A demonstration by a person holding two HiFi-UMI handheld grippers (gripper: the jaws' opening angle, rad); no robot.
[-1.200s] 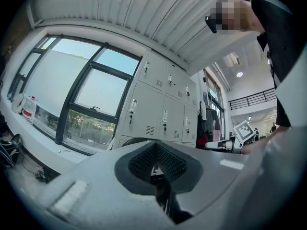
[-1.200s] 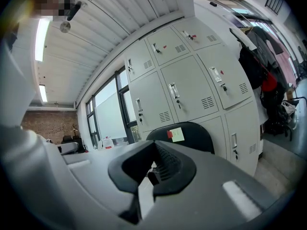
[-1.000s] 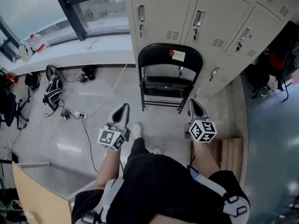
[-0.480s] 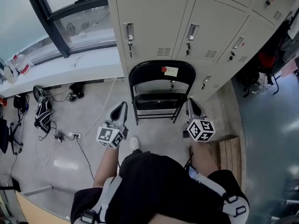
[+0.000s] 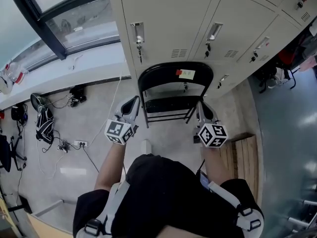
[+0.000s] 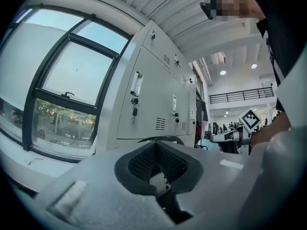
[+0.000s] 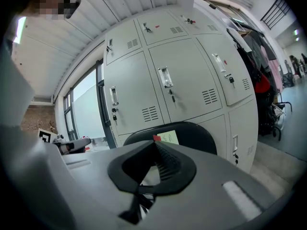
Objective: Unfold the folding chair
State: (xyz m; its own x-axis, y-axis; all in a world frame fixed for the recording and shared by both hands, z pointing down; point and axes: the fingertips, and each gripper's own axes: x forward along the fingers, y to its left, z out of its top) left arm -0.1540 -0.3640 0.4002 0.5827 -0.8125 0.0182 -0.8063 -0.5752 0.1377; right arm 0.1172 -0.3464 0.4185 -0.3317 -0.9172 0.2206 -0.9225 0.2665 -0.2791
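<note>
Faces the folding chair (image 5: 174,78), folded flat and upright against the lockers (image 5: 168,29), dead ahead. Flanks it with left gripper (image 5: 131,105) and right gripper (image 5: 204,112), jaws together on nothing, each just beside a side rail.

A locker room, lined with keyed metal lockers (image 5: 168,24).

Folding chair (image 5: 158,76) black; yellow note (image 5: 187,74), red tag (image 5: 179,72); lockers (image 5: 166,21) beige; floor (image 5: 91,115) pale grey.

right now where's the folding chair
In the head view the folding chair stands at centre, backed against the grey lockers, with the left gripper just off its left side and the right gripper off its right.
</note>
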